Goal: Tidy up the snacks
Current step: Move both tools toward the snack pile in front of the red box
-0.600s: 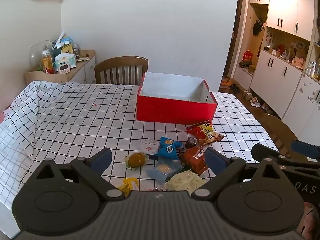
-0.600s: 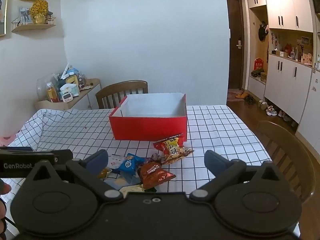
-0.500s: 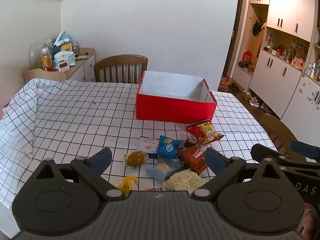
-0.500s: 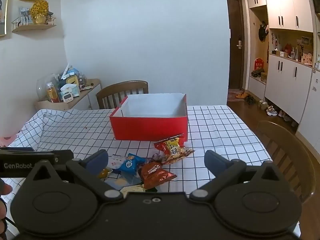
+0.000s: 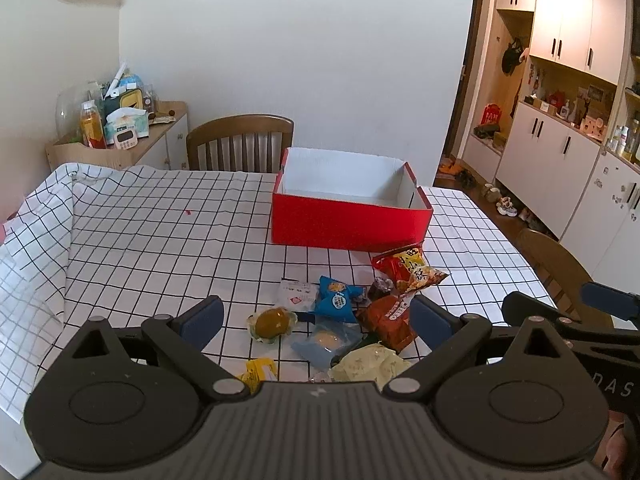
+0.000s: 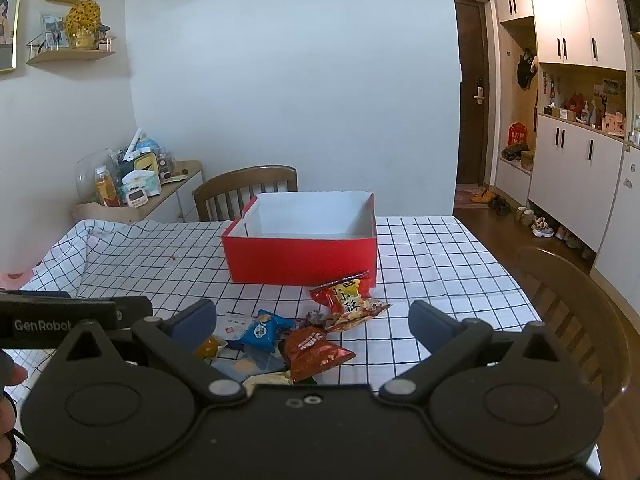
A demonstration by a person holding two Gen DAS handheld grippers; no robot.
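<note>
Checked cloth covers the worktop (image 5: 140,240); the snacks (image 5: 340,320) lie at 6 o'clock from the empty red box (image 5: 348,224). Left tongs (image 5: 316,316) and right tongs (image 6: 312,316) are wide open, holding nothing. I judge no snack is picked yet; next, one must lower and close on a packet.

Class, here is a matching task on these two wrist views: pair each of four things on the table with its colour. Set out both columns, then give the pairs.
Things:
1. box
2. snack packet nearest the box
3. star-shaped packet
4. tablecloth

Colours:
A. blue
B. white with a black grid
C. red outside, white inside
D. red and yellow

Pairs: 1-C, 2-D, 3-A, 4-B
</note>
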